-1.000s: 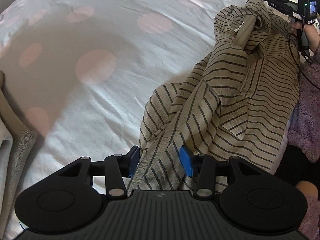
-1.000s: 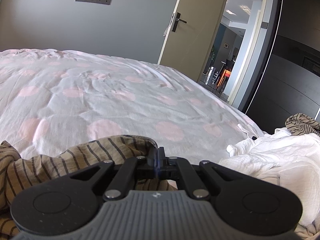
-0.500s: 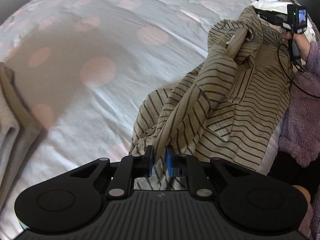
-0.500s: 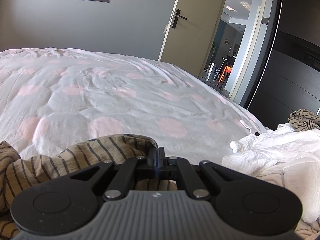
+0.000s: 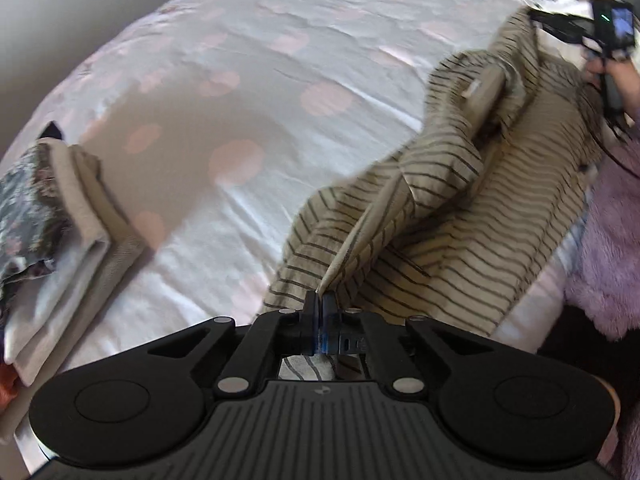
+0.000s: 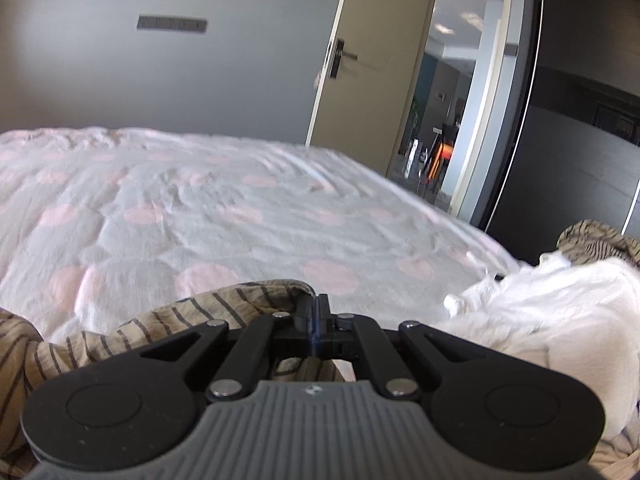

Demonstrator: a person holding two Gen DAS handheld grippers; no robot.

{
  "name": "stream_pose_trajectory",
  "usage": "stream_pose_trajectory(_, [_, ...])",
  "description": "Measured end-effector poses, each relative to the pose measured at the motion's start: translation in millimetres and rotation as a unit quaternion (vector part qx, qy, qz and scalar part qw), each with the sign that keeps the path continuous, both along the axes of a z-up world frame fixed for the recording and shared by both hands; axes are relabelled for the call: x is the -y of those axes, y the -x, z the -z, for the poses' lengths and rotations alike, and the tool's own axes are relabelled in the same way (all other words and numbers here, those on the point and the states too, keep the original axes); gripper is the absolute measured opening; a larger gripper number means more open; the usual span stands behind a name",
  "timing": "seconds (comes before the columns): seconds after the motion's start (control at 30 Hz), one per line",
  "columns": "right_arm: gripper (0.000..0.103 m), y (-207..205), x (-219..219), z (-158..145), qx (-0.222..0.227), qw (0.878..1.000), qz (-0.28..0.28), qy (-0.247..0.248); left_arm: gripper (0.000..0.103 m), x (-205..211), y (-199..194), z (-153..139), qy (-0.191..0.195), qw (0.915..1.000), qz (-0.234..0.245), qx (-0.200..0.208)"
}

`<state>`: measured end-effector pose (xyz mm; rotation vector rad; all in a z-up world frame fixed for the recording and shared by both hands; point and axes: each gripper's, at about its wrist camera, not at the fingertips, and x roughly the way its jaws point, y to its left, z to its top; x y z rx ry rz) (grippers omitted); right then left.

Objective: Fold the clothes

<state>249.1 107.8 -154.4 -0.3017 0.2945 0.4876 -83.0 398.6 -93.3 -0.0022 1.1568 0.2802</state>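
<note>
A beige shirt with dark stripes (image 5: 472, 216) lies crumpled along the right side of the bed. My left gripper (image 5: 319, 304) is shut on its near edge and lifts a ridge of cloth. My right gripper (image 6: 318, 308) is shut on the far end of the same striped shirt (image 6: 192, 320), which bunches to its left. The right gripper also shows in the left wrist view (image 5: 576, 28) at the top right, held in a hand.
The bed cover (image 5: 248, 80) is pale with pink dots. A stack of folded clothes (image 5: 60, 224) lies at the left. A white crumpled garment pile (image 6: 552, 312) sits at the right, with a striped piece (image 6: 596, 240) behind. An open door (image 6: 360, 80) stands beyond the bed.
My left gripper closed on the shirt's near edge and pulled it up and back. The folded stack came into view at the left. My right gripper stayed shut on the shirt.
</note>
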Motion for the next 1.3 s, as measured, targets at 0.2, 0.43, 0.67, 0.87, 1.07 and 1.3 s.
stream_pose_trajectory(0.2, [0.001,20.6,12.0,-61.9,0.059,0.997,-0.049,-0.029,0.000,-19.2,15.0,-50.2,-0.034,0.9915,-0.096,0.081])
stream_pose_trajectory(0.43, [0.001,49.5,24.9,-197.2,0.177,0.974,-0.132,-0.059,0.000,-27.0,38.9,-175.9,-0.115,0.9518,-0.158,0.236])
stream_pose_trajectory(0.67, [0.001,82.9,44.7,-317.6,0.277,0.947,-0.138,-0.090,0.000,-5.3,65.4,-320.2,-0.227,0.8824,-0.181,0.370])
stream_pose_trajectory(0.87, [0.001,116.2,78.1,-388.9,0.330,0.929,-0.113,-0.128,0.000,42.0,82.1,-385.7,-0.290,0.8404,-0.161,0.428])
stream_pose_trajectory(1.07, [0.001,150.6,117.9,-426.3,0.391,0.904,-0.093,-0.147,0.000,71.9,101.4,-411.3,-0.312,0.8055,-0.152,0.480])
stream_pose_trajectory(1.3, [0.001,182.2,137.5,-448.0,0.382,0.899,-0.140,-0.162,0.000,60.0,100.6,-404.9,-0.303,0.8043,-0.184,0.477])
